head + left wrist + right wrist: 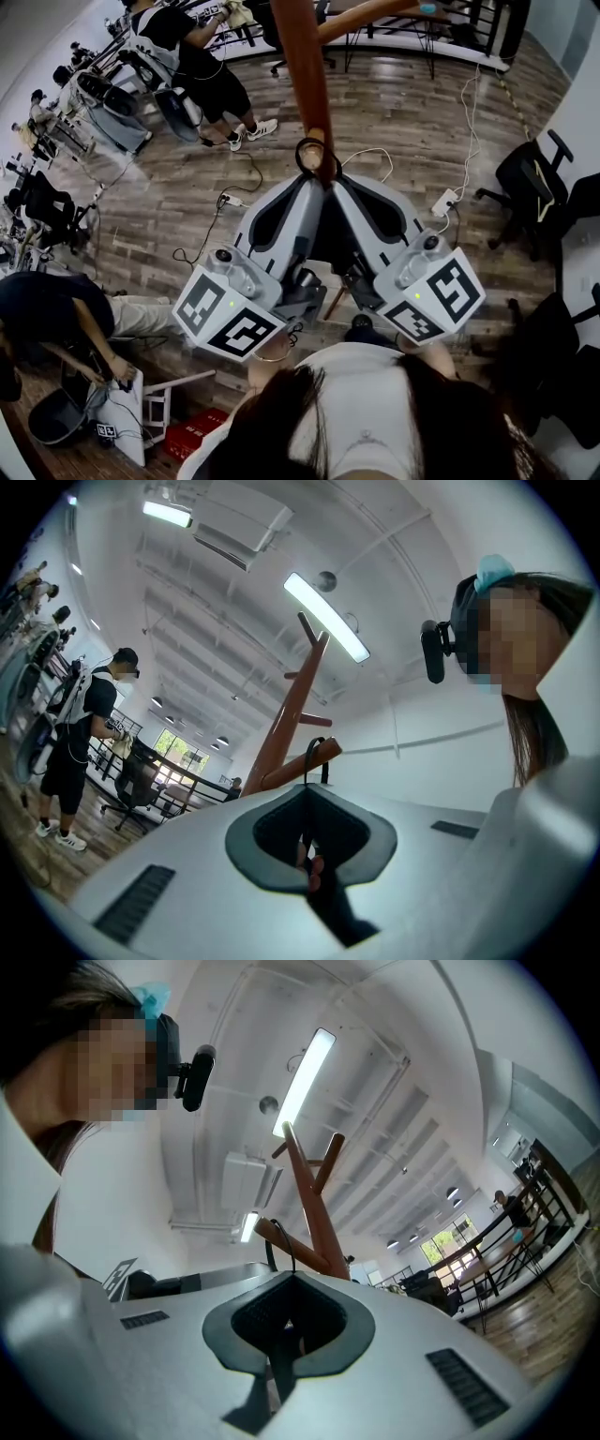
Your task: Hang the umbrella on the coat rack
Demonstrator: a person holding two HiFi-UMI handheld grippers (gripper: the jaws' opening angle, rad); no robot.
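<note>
The brown wooden coat rack (307,66) rises in front of me, seen from above in the head view. A black strap loop (309,155) of the umbrella lies round one peg (302,766). The dark umbrella (323,234) hangs below the loop, mostly hidden between the two grippers. My left gripper (314,192) and right gripper (339,192) meet tip to tip just under the peg. In the left gripper view the jaws (309,850) are closed on the strap (313,757). The right gripper (284,1330) is closed too, with the loop (275,1252) running up to the peg (281,1239).
A person (192,56) stands at the far left on the wood floor. Cables and a power strip (443,202) lie on the floor. Black office chairs (525,187) stand at the right, and a seated person (56,319) is at the lower left.
</note>
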